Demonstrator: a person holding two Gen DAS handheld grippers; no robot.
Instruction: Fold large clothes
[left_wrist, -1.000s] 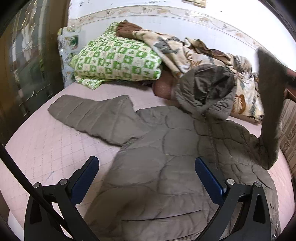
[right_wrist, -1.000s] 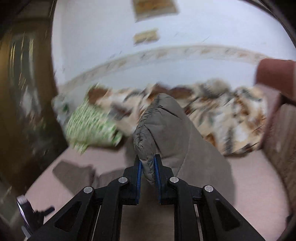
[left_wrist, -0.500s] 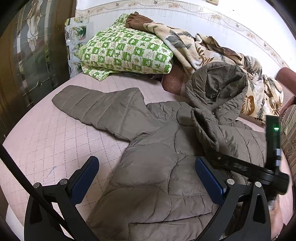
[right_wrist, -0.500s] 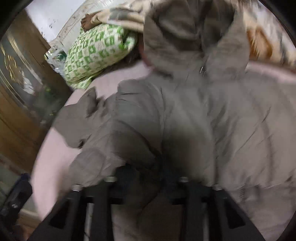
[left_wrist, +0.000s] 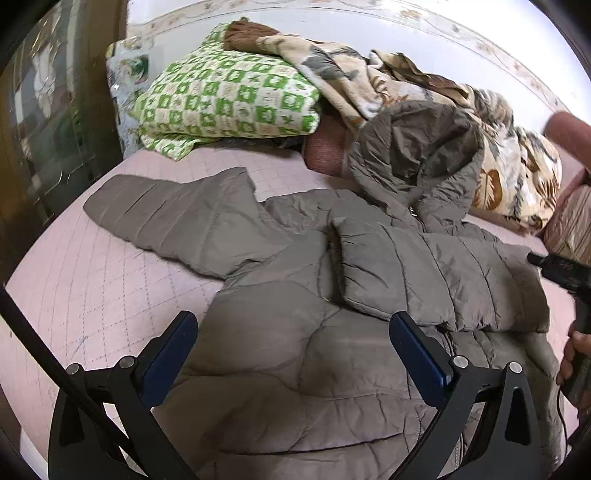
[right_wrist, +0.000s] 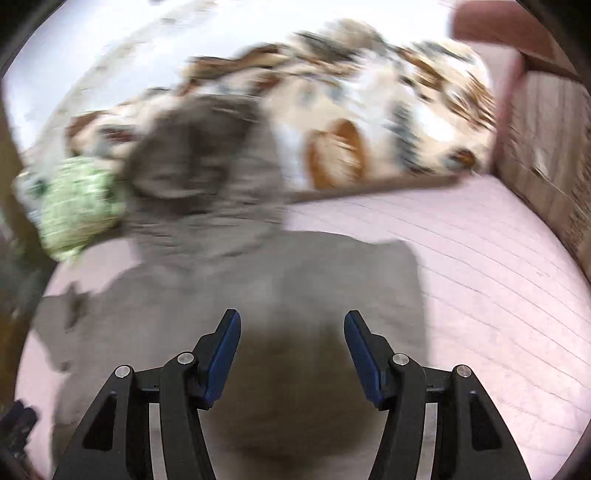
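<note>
Jacket (left_wrist: 288, 354): grey-brown quilted puffer, lying front up on the pink quilted bed (left_wrist: 85, 280); it fills the centre and lower half of the left wrist view.
Hood (left_wrist: 417, 155): propped at about 1 o'clock against the leaf-print blanket (left_wrist: 509, 173).
Outstretched sleeve (left_wrist: 166, 214): lies flat toward 10 o'clock, its cuff well short of the green checked pillow (left_wrist: 229, 96).
Folded sleeve (left_wrist: 432, 273): lies across the chest from 3 o'clock toward the centre, cuff end near the zip line.
Change, sleeve: a second ago it hung lifted at the right edge, pinched in the right gripper; now it rests on the jacket body.
Change, other parts: the hood, the outstretched sleeve and the pillow lie as before.
Right gripper (right_wrist: 291, 354): fingers partly spread and just been opening; nothing between the blue pads, only blurred jacket fabric beneath them.
Right gripper, place: in the left wrist view its black body shows at 3 o'clock, just beside the folded sleeve's shoulder end, the person's hand (left_wrist: 576, 350) on its handle.
Left gripper (left_wrist: 291, 354): fingers spread wide above the jacket's lower front at 6 o'clock, holding nothing; whether the tips touch the fabric cannot be told.
</note>
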